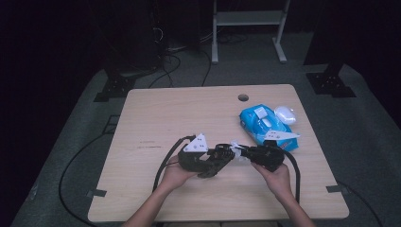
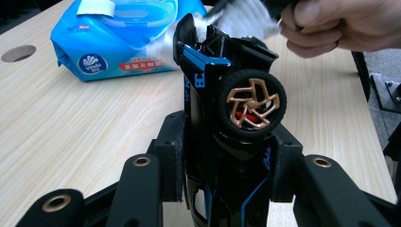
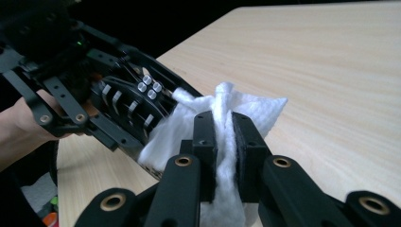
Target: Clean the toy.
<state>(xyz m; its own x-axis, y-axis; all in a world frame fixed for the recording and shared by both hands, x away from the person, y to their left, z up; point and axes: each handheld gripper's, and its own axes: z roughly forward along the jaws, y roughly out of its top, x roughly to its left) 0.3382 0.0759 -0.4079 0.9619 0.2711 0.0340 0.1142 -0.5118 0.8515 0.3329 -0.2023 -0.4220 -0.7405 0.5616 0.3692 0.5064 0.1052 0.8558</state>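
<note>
A black toy car [image 2: 227, 118] with blue trim and a bronze-spoked wheel stands nose-up between the jaws of my left gripper [image 2: 227, 163], which is shut on its body. In the high view the left gripper [image 1: 215, 163] holds the car [image 1: 221, 153] just above the table's front middle. My right gripper [image 3: 222, 142] is shut on a folded white wet wipe [image 3: 222, 113], and the wipe presses against the car's end [image 3: 137, 104]. Seen from above, the right gripper [image 1: 246, 153] meets the car from the right with the wipe [image 1: 238, 150] between them.
A blue pack of wet wipes [image 1: 265, 126] lies at the table's right, its lid open, with a white round object [image 1: 285, 114] behind it. The wooden table [image 1: 156, 118] has a cable hole [image 1: 243, 97] near its far edge. Cables trail off both grippers.
</note>
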